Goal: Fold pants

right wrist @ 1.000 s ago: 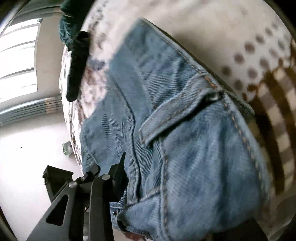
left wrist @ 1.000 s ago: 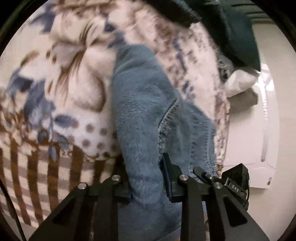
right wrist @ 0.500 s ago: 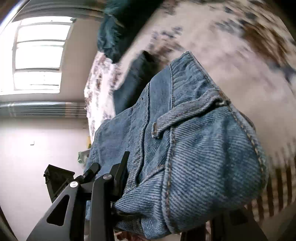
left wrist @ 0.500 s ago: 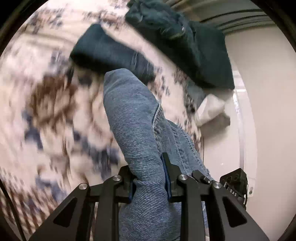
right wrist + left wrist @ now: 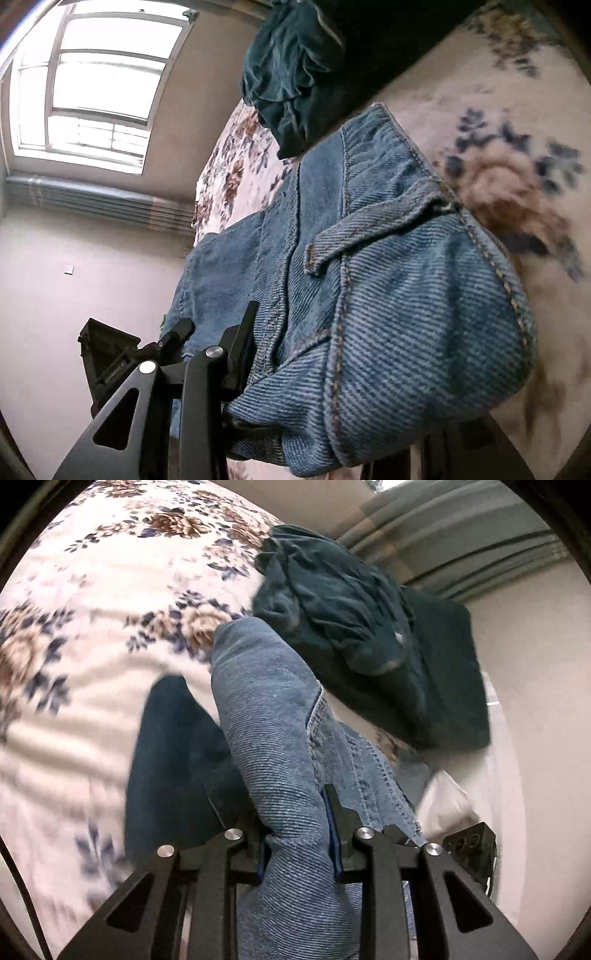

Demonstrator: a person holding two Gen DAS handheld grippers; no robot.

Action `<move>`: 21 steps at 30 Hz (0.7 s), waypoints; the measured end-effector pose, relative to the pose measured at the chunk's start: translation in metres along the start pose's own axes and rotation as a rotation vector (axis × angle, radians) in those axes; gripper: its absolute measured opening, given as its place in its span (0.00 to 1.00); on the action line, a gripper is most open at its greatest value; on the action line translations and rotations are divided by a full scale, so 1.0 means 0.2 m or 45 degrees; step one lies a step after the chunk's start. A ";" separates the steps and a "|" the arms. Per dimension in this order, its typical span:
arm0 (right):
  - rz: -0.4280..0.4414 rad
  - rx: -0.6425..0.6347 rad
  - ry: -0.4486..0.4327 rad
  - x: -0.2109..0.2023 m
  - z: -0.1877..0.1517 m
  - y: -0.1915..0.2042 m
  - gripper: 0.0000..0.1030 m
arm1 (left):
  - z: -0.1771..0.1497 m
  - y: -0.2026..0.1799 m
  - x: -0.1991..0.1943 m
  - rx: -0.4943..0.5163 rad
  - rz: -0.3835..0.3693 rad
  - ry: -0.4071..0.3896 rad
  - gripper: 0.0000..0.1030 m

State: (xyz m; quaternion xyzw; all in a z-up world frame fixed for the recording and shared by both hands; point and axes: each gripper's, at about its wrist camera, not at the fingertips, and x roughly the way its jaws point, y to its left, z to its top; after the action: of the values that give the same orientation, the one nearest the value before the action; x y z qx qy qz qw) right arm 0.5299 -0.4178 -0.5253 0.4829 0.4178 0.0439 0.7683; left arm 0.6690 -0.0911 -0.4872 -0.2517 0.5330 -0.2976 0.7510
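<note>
Light blue jeans [image 5: 273,720] hang lifted above a floral bedspread [image 5: 92,590]. My left gripper [image 5: 295,823] is shut on a thick bunched fold of the denim, which stands up between its pads. In the right wrist view my right gripper [image 5: 332,369] is shut on the jeans [image 5: 388,295] near the waistband and a belt loop; its left finger [image 5: 240,339] shows, and the bulging denim hides the right one.
A crumpled dark teal garment [image 5: 362,627] lies on the bed beyond the jeans. A folded dark blue garment [image 5: 173,746] lies on the bedspread below the left gripper. A window [image 5: 92,85] and pale wall [image 5: 74,295] are at the left.
Both grippers have carried the jeans a long way across the bed and somewhat upward, from the striped, dotted area to the floral area beside the dark teal garment. Both grips are unchanged.
</note>
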 end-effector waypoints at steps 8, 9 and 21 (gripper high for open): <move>-0.206 -0.033 0.201 0.40 0.02 -0.23 0.52 | -0.07 0.42 0.34 -0.014 0.257 0.197 0.43; -0.219 -0.024 0.209 0.40 0.02 -0.23 0.59 | -0.09 0.42 0.33 -0.028 0.258 0.196 0.45; -1.114 -0.620 0.087 0.22 -0.09 0.30 0.95 | -0.21 -0.02 0.08 0.271 0.862 0.004 0.94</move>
State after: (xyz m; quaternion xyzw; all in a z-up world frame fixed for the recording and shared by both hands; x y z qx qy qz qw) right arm 0.5668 -0.3532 -0.5092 0.0676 0.5838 -0.1703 0.7910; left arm 0.6326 -0.1081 -0.5078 0.0193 0.5534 -0.0860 0.8282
